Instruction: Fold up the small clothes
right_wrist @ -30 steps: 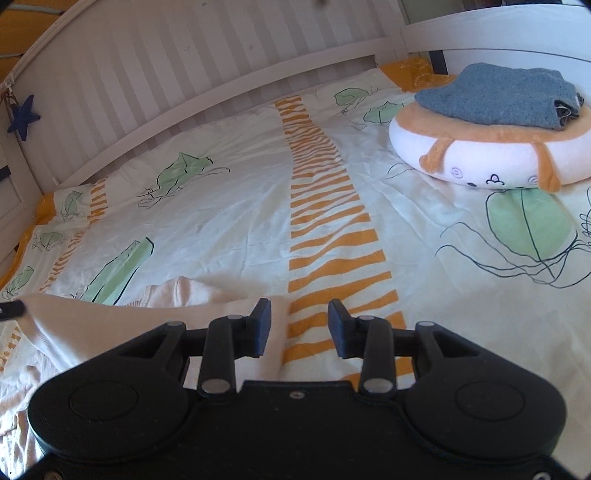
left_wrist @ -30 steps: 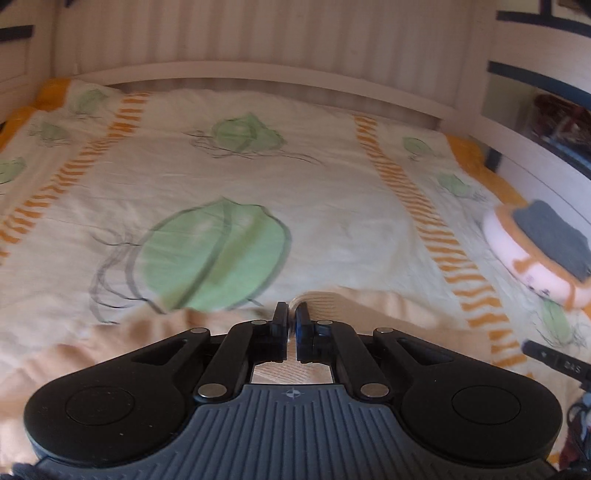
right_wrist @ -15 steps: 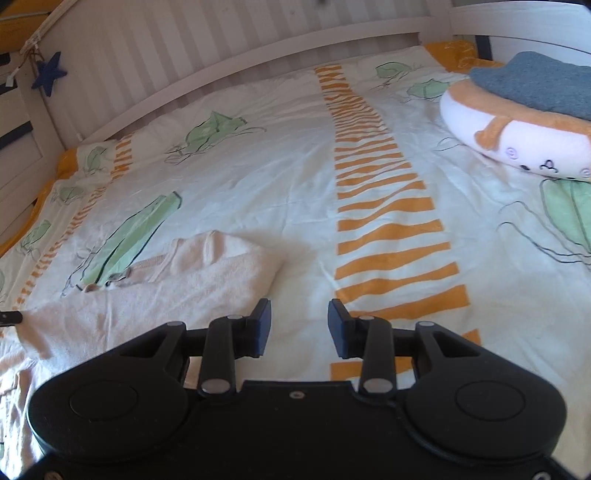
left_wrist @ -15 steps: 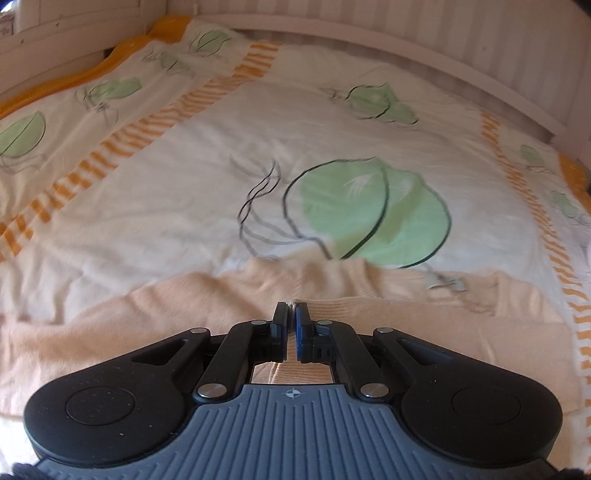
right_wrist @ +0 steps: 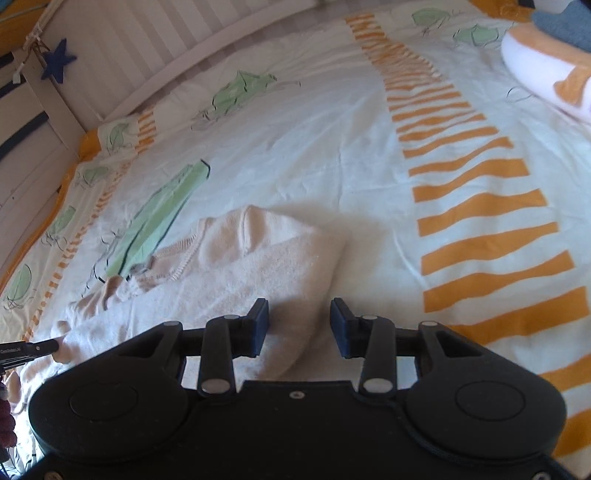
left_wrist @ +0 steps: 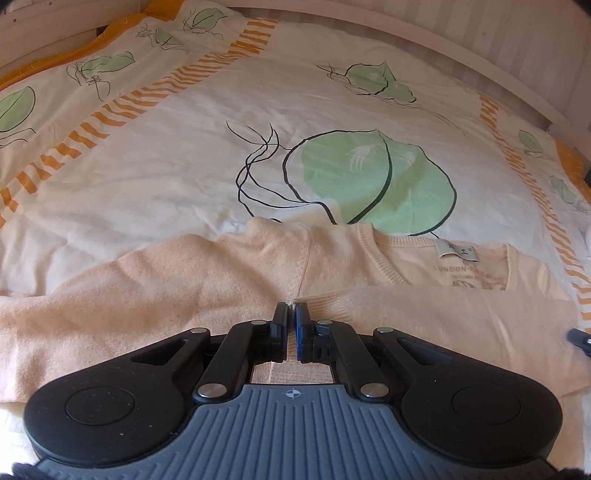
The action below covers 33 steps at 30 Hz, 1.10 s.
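Observation:
A small peach knit sweater (left_wrist: 155, 291) lies on the bed with its neck label (left_wrist: 455, 249) facing up and one sleeve folded across its body (left_wrist: 461, 317). My left gripper (left_wrist: 291, 314) is shut on the ribbed cuff of that folded sleeve, low over the sweater. In the right wrist view the sweater (right_wrist: 258, 273) lies left of centre. My right gripper (right_wrist: 299, 317) is open and empty, just above the sweater's right edge.
The bedsheet (left_wrist: 184, 166) is white with green leaves and orange stripes (right_wrist: 480, 206). A slatted white bed rail (right_wrist: 147, 55) runs along the far side. A white and orange plush cushion (right_wrist: 535, 70) with a folded blue garment (right_wrist: 569, 26) lies at the far right.
My left gripper has carried the sleeve cuff across and down onto the sweater's body. My right gripper has moved closer to the sweater's right edge and stayed open.

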Tool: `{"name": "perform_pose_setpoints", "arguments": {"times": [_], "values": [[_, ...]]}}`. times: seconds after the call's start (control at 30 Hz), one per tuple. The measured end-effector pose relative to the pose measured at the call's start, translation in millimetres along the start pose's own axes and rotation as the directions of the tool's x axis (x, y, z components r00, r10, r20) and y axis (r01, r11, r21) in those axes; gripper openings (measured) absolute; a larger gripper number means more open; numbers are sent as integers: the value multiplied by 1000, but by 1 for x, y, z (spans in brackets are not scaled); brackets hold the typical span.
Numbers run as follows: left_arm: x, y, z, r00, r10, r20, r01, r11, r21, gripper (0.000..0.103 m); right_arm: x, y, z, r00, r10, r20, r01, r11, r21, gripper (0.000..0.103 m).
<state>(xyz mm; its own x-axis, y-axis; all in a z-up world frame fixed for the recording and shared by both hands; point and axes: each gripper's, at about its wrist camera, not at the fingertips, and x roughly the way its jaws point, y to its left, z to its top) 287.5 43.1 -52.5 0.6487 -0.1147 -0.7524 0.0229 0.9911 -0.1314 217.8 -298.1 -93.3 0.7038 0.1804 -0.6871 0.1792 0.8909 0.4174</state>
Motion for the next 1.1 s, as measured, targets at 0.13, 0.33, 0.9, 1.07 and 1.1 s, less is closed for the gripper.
{"name": "perform_pose_setpoints", "arguments": {"times": [0.13,0.33,0.9,1.07,1.1], "values": [[3,0,-1,1000,-12,-3,12,1000,11,4,2,21,15,997,-45,56,53,986,-158,12],[16,3,-4,1000,-4,-27,4,1000,-4,4,16,21,31,982,-172,74,185,953,-240,12],[26,5,-3,999,-6,-53,5,1000,-6,4,-49,63,-57,982,-189,17,180,896,-406,54],[30,5,-3,999,9,-54,-8,1000,12,7,-37,41,-52,970,-240,43,241,921,-307,53],[31,5,-4,999,15,-49,-14,1000,17,7,-37,33,-52,967,-249,45,251,926,-282,54]]}}
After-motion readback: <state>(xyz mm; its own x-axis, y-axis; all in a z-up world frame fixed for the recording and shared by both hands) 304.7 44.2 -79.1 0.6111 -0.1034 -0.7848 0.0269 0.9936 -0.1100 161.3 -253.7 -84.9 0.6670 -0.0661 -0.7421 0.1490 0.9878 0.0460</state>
